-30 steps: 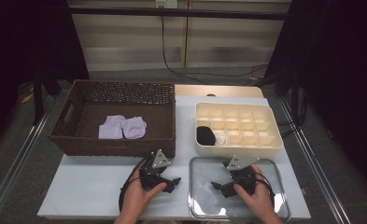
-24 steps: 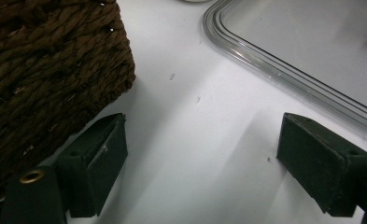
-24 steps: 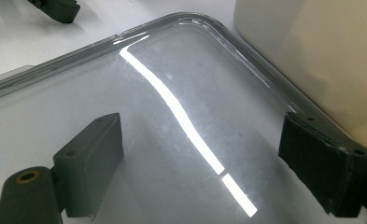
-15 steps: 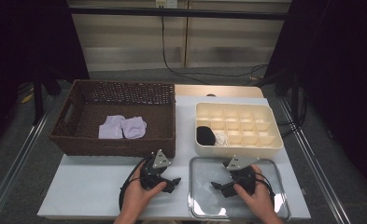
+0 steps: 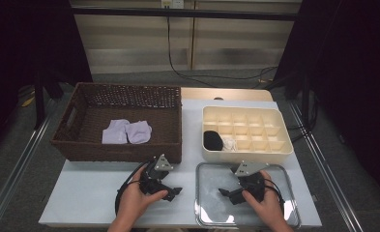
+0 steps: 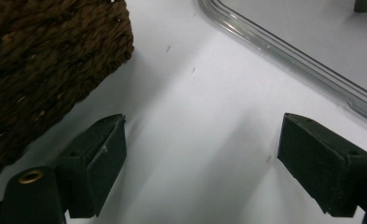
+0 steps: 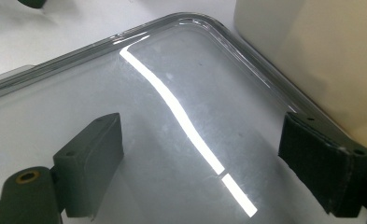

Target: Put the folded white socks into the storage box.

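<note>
We're seeing no change from a second ago; we're holding the left gripper (image 5: 170,192) over the white table (image 5: 81,193) beside the wicker basket (image 5: 129,150), jaws wide, empty; the right gripper (image 5: 228,194) is hovering over the metal tray (image 5: 211,220), jaws wide, empty; the tray's long axis is running left-right, just in front of the cream organiser (image 5: 248,152).

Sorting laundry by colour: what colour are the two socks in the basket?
Pale lilac socks, clearest in the high view.

The basket (image 5: 120,123) is rough, dark brown woven wicker, and the socks (image 5: 127,131) lying in it look like soft pale cloth. The tray (image 7: 181,140) is glossy polished metal, the divided box (image 5: 245,133) smooth cream plastic, the tabletop (image 6: 195,140) smooth matt white, and each tool's jaws are matt black
</note>
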